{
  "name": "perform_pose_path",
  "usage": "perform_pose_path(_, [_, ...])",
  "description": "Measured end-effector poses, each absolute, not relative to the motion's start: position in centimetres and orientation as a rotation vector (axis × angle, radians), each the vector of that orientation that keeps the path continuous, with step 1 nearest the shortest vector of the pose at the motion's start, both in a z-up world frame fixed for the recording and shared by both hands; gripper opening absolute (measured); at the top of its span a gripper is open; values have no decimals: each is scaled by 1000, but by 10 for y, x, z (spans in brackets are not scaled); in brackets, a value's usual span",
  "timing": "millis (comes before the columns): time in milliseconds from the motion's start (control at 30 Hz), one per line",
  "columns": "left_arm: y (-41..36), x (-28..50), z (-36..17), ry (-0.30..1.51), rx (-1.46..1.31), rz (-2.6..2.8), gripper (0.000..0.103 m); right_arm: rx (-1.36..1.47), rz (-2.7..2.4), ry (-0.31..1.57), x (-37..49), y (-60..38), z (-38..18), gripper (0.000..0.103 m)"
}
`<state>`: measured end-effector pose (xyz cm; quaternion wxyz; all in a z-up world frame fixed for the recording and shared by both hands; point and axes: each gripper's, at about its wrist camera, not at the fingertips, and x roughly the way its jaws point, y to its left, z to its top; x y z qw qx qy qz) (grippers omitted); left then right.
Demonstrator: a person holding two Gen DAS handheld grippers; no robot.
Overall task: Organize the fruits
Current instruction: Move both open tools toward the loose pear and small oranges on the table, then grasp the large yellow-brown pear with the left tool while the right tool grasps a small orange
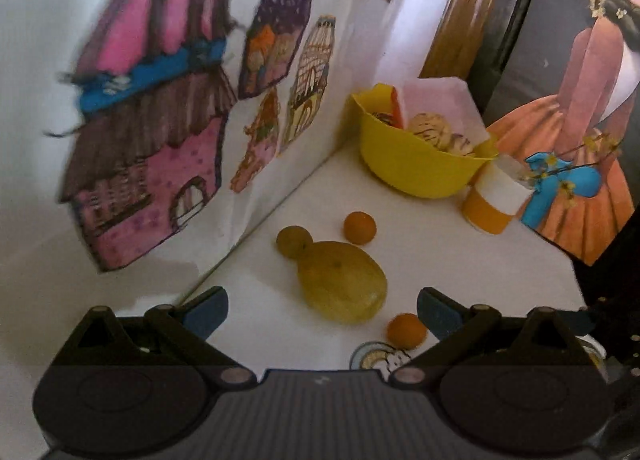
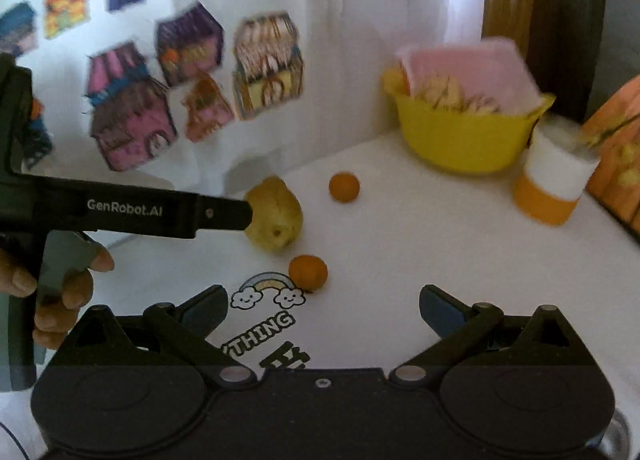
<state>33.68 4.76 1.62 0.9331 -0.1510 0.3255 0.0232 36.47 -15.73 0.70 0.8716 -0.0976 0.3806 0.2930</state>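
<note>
A white bench (image 1: 460,260) stands in a corner papered with coloured house drawings. At the back, a yellow bowl (image 1: 420,163) already holds some items, too blurred to identify. Four fruits remain loose: a pear (image 1: 344,286), a green fruit (image 1: 292,242) touching it, and two oranges (image 1: 360,227) (image 1: 406,330). The left gripper (image 1: 322,306) hovers beside the pear, fingers wide apart, holding nothing. The right gripper (image 2: 322,306) is equally spread and empty. Judgement: most sorting remains.

Yellow pear (image 1: 342,287) lying on its side (blemished), two small oranges (image 1: 360,227) (image 1: 406,330) flanking, green fruit (image 1: 293,242) touching
</note>
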Motion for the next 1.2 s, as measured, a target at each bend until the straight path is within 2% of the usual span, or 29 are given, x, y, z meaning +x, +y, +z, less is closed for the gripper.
perform_pose_path(67, [45, 345, 12, 671, -307, 47, 102, -188, 612, 816, 373, -154, 1, 90])
perform_pose_path(233, [42, 365, 4, 697, -316, 51, 101, -179, 638, 849, 384, -147, -6, 84])
perform_pose_path(433, [39, 379, -6, 727, -318, 47, 85, -193, 660, 892, 394, -134, -18, 58])
perform_pose_path(600, [36, 387, -10, 727, -334, 32, 76, -184, 657, 898, 402, -128, -23, 51])
perform_pose_path(667, [34, 389, -11, 729, -332, 18, 68, -184, 658, 903, 404, -128, -23, 46])
perform_pose_path(733, [34, 390, -11, 733, -339, 17, 68, -200, 657, 893, 406, -126, -24, 43])
perform_pose_path(833, [36, 389, -11, 726, -350, 16, 67, -204, 655, 883, 408, -124, -25, 32])
perform_pose_path(1200, [38, 369, -9, 720, -327, 24, 66, -234, 649, 866, 391, -135, -16, 30])
